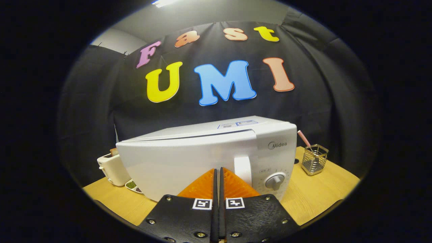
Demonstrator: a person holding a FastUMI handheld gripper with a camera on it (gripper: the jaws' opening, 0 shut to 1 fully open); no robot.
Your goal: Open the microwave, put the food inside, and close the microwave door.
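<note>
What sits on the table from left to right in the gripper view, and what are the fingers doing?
Toaster → small dish of green bits → microwave, door shut, with its handle then dial → wire-mesh holder with a striped straw. The gripper is shut, empty, just ahead of the microwave door.

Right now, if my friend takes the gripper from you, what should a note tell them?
Gripper: fingers shut together, holding nothing, pointing at the microwave door.
Microwave: on the wooden table, door closed, handle just ahead of the fingers, slightly to their right.
Beside it: a toaster and a small dish on one side, a wire holder on the other.
Done: nothing yet.
Left: open the door, put food inside, close it.
</note>
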